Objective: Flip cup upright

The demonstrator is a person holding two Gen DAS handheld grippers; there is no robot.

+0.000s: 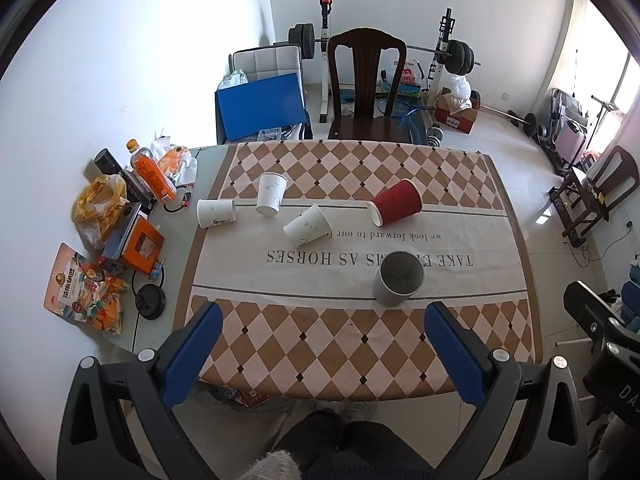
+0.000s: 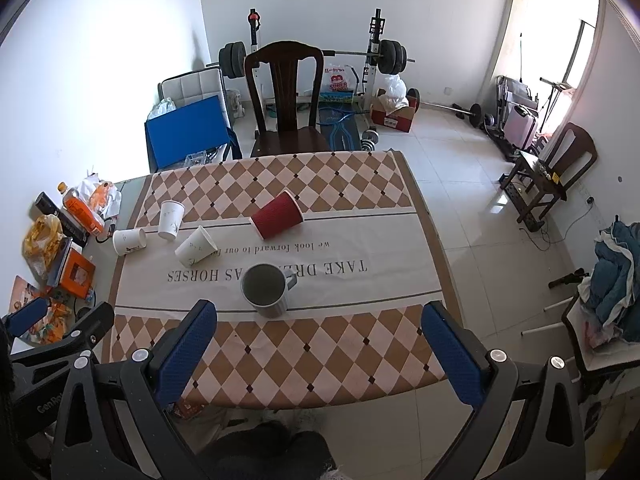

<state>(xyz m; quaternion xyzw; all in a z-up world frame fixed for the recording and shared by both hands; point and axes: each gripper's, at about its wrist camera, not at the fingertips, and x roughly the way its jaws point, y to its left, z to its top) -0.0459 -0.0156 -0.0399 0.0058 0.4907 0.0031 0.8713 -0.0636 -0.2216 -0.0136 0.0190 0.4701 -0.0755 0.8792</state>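
cups lie tipped on the table (image 1: pixel 516 240): red ribbed paper cup (image 1: pixel 396 202) at one o'clock of the upright grey mug (image 1: pixel 398 278), three white paper cups (image 1: pixel 306 226) at ten. left tool (image 1: pixel 324 344) and right tool (image 2: pixel 320 344) both spread, holding nothing. approach step; next, likely pinch a cup's wall and turn it.
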